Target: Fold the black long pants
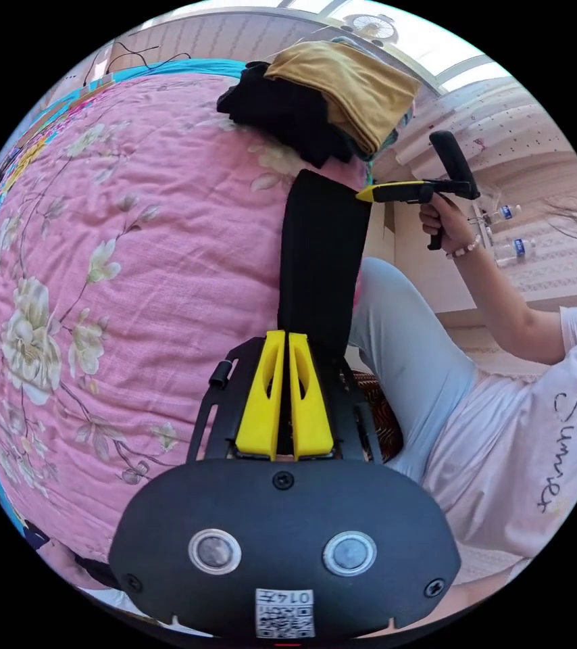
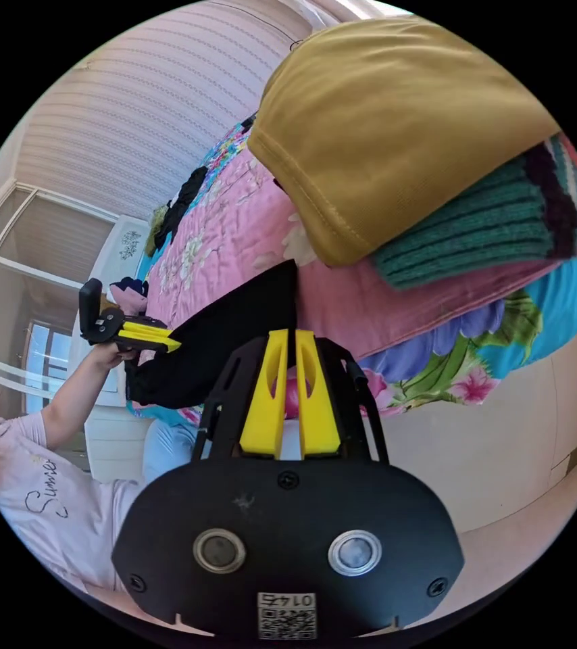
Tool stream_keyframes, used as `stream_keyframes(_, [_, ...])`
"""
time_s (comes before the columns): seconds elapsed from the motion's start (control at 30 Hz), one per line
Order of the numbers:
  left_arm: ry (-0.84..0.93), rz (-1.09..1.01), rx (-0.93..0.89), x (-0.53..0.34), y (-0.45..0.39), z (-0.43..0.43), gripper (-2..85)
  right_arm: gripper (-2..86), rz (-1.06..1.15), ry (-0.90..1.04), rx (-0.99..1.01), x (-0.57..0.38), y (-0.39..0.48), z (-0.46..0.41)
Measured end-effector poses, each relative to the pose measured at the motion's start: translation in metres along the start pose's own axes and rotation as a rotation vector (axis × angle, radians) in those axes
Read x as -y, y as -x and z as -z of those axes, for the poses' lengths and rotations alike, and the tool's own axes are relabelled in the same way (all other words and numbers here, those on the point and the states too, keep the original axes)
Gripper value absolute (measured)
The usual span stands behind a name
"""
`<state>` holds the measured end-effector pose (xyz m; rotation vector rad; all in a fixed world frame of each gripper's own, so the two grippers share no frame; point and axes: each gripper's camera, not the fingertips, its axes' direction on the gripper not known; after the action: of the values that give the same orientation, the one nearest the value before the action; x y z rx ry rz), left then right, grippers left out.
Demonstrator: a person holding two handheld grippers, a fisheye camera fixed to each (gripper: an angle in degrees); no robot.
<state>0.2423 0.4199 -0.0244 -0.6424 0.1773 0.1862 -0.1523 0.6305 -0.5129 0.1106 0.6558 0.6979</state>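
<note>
The black long pants [image 1: 322, 257] are folded into a narrow band stretched over the edge of a pink floral quilt [image 1: 133, 257]. My left gripper [image 1: 286, 334] is shut on the near end of the band. My right gripper [image 1: 361, 195], held in a hand, pinches the far end near the clothes pile. In the right gripper view the pants [image 2: 228, 324] run from my right gripper [image 2: 288, 332], shut on one corner, across to the left gripper [image 2: 176, 346] clamped on the other end.
A pile of folded clothes sits on the quilt: a mustard garment [image 1: 349, 81] on black cloth [image 1: 282, 108], with a green knit [image 2: 471, 236] underneath. The person's legs [image 1: 403, 338] and white shirt [image 1: 518, 433] are beside the bed. Two bottles [image 1: 515, 247] stand behind.
</note>
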Motion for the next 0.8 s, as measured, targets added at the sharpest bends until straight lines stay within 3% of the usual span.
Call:
stream_keyframes(0.2, [0.06, 0.039, 0.055, -0.018, 0.004, -0.007, 5.9, 1.4, -0.007, 0.15, 0.007, 0.006, -0.012, -0.012])
stream_keyframes(0.37, [0.077, 0.042, 0.146, -0.045, 0.001, -0.004, 8.9, 7.3, 0.051, 0.046, -0.073, 0.017, 0.016, -0.014])
stream_keyframes(0.47, [0.142, 0.093, 0.119, -0.057, 0.007, -0.028, 10.3, 9.5, 0.083, 0.129, -0.033, 0.032, 0.031, -0.045])
stream_keyframes(0.6, [0.092, 0.076, 0.17, -0.07, -0.004, -0.019, 2.5, 4.7, 0.145, 0.155, -0.143, 0.037, 0.057, -0.072])
stream_keyframes(0.8, [-0.059, 0.1, 0.26, -0.089, -0.015, 0.029, 0.5, 2.6, 0.191, 0.17, -0.045, 0.067, 0.094, -0.052])
